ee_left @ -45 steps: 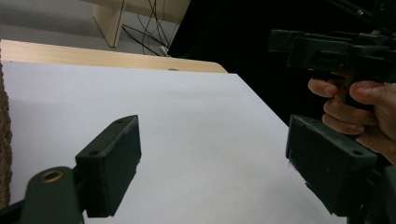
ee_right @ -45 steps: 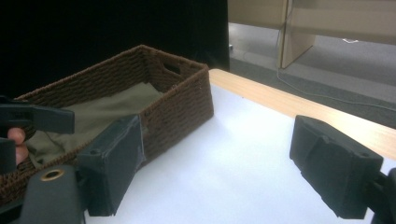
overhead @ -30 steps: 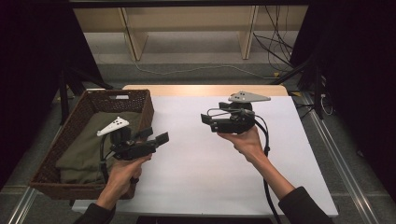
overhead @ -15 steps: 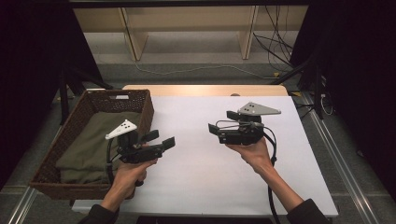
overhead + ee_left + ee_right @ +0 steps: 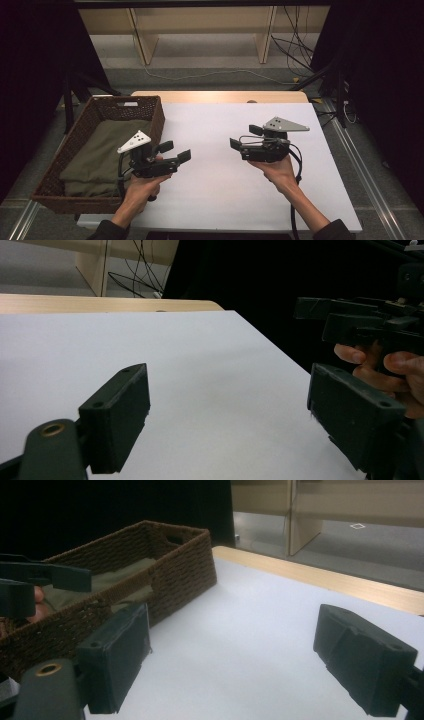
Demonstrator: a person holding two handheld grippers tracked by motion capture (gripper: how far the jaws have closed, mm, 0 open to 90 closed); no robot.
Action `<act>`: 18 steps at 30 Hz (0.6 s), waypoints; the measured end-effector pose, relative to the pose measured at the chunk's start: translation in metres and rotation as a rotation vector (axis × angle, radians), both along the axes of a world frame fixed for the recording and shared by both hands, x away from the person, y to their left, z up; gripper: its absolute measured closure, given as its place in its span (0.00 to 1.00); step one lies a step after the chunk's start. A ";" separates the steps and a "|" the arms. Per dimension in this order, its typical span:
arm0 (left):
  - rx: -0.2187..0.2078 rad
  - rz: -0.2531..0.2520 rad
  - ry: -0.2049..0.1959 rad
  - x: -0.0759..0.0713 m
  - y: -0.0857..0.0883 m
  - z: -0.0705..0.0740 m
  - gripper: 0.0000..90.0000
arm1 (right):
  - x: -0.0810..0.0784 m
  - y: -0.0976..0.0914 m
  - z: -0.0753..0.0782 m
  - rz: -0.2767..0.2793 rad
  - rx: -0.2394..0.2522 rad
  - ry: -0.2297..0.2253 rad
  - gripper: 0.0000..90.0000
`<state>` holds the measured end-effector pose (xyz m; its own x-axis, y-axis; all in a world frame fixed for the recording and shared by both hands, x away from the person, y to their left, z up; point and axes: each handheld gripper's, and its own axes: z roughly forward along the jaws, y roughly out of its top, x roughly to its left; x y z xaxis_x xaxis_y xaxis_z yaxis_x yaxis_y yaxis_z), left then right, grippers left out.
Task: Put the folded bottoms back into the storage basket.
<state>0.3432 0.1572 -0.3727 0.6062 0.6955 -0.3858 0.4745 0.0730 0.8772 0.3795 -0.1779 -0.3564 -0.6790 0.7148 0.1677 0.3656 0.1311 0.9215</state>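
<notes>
both tongs empty above the white table, the cloth waiting in the basket

at left, the folded olive-green cloth [image 5: 102,155] lies inside the dark brown woven wicker basket [image 5: 152,117]; beside it the left tongs [image 5: 175,151] hover with jaws wide, holding nothing. the right tongs [image 5: 242,137] face them across the bare white table [image 5: 215,195], wide and empty too. likely a pause before reaching; next comes a dip into the basket for the cloth.
</notes>
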 end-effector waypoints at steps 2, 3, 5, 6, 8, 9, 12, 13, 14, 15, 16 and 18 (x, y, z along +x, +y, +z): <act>0.003 -0.004 -0.004 0.000 -0.001 -0.001 0.19 | -0.002 -0.002 -0.002 -0.002 0.001 0.002 0.18; 0.008 -0.007 -0.005 -0.001 -0.001 -0.001 0.19 | -0.004 -0.004 -0.003 -0.003 0.002 0.002 0.18; 0.010 -0.008 -0.011 -0.001 -0.003 -0.002 0.19 | -0.005 -0.006 -0.004 -0.003 0.002 -0.001 0.18; 0.012 -0.011 -0.012 -0.002 -0.003 -0.002 0.19 | -0.006 -0.007 -0.005 -0.003 0.001 0.000 0.18; 0.015 -0.012 -0.015 -0.002 -0.004 -0.003 0.19 | -0.008 -0.009 -0.007 -0.006 0.001 -0.001 0.18; 0.015 -0.012 -0.017 -0.002 -0.004 -0.003 0.19 | -0.010 -0.010 -0.008 -0.006 0.002 0.001 0.18; 0.017 -0.018 -0.025 -0.004 -0.005 -0.003 0.19 | -0.014 -0.013 -0.010 -0.014 -0.009 -0.007 0.18; 0.020 -0.021 -0.027 -0.004 -0.006 -0.003 0.19 | -0.015 -0.014 -0.010 -0.016 -0.010 -0.010 0.17; 0.019 -0.022 -0.029 -0.004 -0.006 -0.004 0.19 | -0.016 -0.015 -0.010 -0.019 -0.011 -0.012 0.17; 0.019 -0.024 -0.032 -0.004 -0.007 -0.004 0.19 | -0.017 -0.016 -0.011 -0.022 -0.012 -0.013 0.17; 0.019 -0.024 -0.032 -0.005 -0.007 -0.004 0.19 | -0.019 -0.017 -0.011 -0.020 -0.009 -0.014 0.16; 0.023 -0.029 -0.035 -0.005 -0.007 -0.005 0.19 | -0.021 -0.019 -0.012 -0.015 0.000 -0.017 0.16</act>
